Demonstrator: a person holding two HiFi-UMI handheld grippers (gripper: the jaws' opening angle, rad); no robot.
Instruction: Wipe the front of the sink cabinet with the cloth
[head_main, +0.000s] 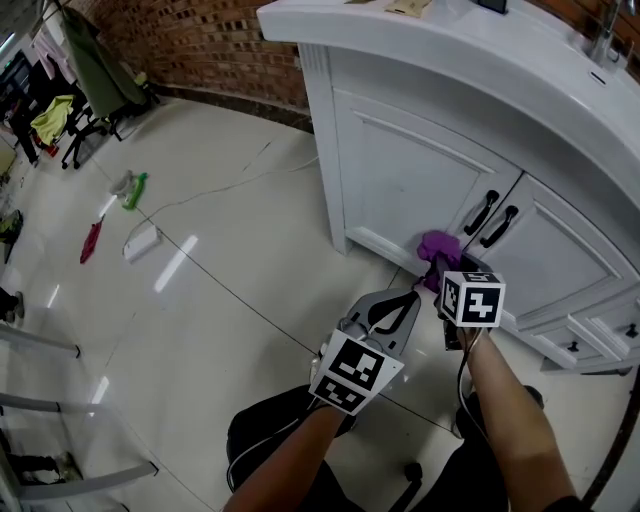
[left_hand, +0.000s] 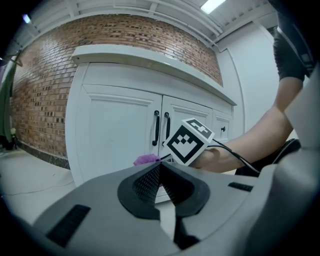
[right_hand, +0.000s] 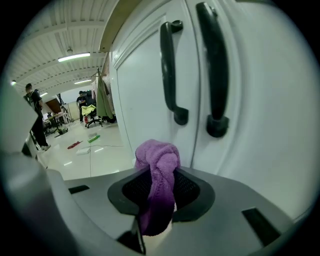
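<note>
Left claw (left_hand: 160, 169) clenched empty, right claw (right_hand: 160, 175) grasping purple cloth (right_hand: 156, 154) lengthwise, bunched end toward cabinet door (right_hand: 142, 100).

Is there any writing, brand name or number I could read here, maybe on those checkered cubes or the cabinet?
No readable text anywhere.
Left gripper, left cube: black and white squares only, no letters.
Right gripper, right cube: squares only too.
Sink cabinet: plain white, no label.
Cloth: no tag shows.
Green item on the floor: too small to read.
</note>
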